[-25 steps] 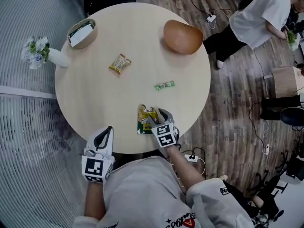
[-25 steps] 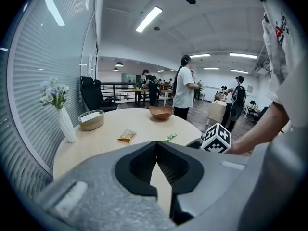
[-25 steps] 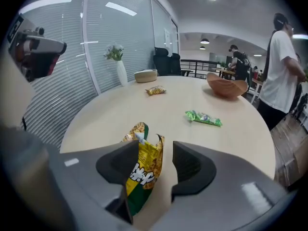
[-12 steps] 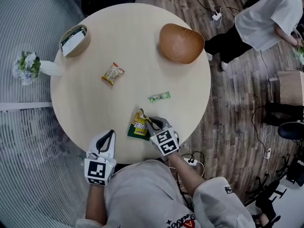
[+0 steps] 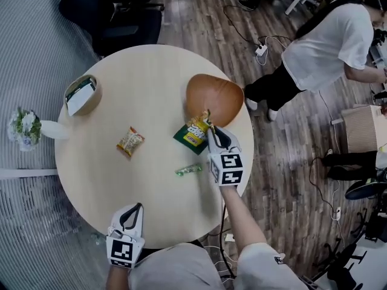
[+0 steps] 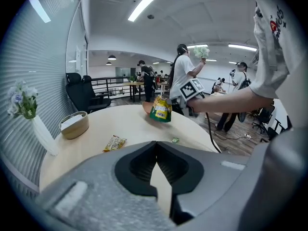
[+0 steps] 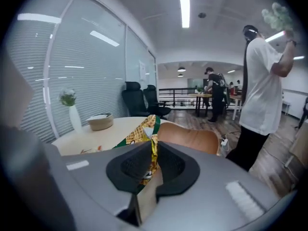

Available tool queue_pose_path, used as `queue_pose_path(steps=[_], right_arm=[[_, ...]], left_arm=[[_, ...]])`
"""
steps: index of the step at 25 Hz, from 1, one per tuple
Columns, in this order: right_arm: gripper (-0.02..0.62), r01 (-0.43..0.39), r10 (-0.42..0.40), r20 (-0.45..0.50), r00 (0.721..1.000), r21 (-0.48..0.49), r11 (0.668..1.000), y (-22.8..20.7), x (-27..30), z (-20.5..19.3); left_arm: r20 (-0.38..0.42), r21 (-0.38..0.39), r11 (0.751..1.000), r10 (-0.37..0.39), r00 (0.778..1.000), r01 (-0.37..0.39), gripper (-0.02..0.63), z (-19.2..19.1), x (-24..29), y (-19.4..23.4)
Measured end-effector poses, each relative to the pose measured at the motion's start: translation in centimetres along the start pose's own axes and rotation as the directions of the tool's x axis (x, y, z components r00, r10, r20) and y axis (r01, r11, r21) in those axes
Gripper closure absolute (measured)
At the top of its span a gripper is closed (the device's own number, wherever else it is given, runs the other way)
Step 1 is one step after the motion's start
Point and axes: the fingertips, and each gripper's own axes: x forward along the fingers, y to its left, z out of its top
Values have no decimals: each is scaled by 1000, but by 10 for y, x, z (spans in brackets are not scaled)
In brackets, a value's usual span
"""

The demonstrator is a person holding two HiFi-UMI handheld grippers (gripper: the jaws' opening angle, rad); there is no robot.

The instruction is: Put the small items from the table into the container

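Held left gripper clenched and empty above near edge of round pale wooden table. Farther right, gripped green-and-yellow foil snack packet in clenched right gripper, dangling at near rim of brown rounded bowl. Likely needed carrying fully over bowl's hollow before letting go, else risked slipping off rim.

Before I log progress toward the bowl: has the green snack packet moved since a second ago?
Yes. The green snack packet, held by the right gripper, went from the table's near edge to the brown bowl's rim.
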Motion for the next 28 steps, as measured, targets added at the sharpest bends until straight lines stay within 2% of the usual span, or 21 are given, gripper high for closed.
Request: queue_pose_path(steps=[3,5,9,12,14,16,19,22,24,28], right_arm=[[557,127,-127,-4,992,47,991,-58,31,22],[555,171,-168,-37,985,91,981,-84,49,24],[555,203,-183,-125,975,169,964,-108,74,6],[526,217,-187,-179,966,166,962,-115,83,-14],[495,218,-190,-176,966,154,964,-116,80,-18],[492,218,-196,-147,970,151,964,-116,70,-17],[477,167,-156,-78,985,166,972,-100,51,-12],[516,44,-49,28,998,151,988,-63,21,-3],[588,-28,17,85,996,131,991,-35,-2,1],[592,-117,106,124,987,92,989,32,-52,-15]], left_arm=[[-15,-7,1000,6,1000,-6,611,-5,1,2],[-29,-15,1000,17,999,-17,611,-10,-2,5],[-47,-26,999,44,998,-45,611,-17,-6,15],[-44,-36,998,54,998,-56,611,-20,-5,19],[-40,-39,997,61,997,-62,611,-18,-4,20],[-32,-43,996,72,997,-73,611,-15,-3,21],[10,-47,993,108,994,-108,612,-11,-1,28],[83,-64,988,146,986,-141,614,1,6,34],[118,-70,989,140,983,-133,614,12,13,32],[156,-73,991,121,980,-111,615,24,20,25]])
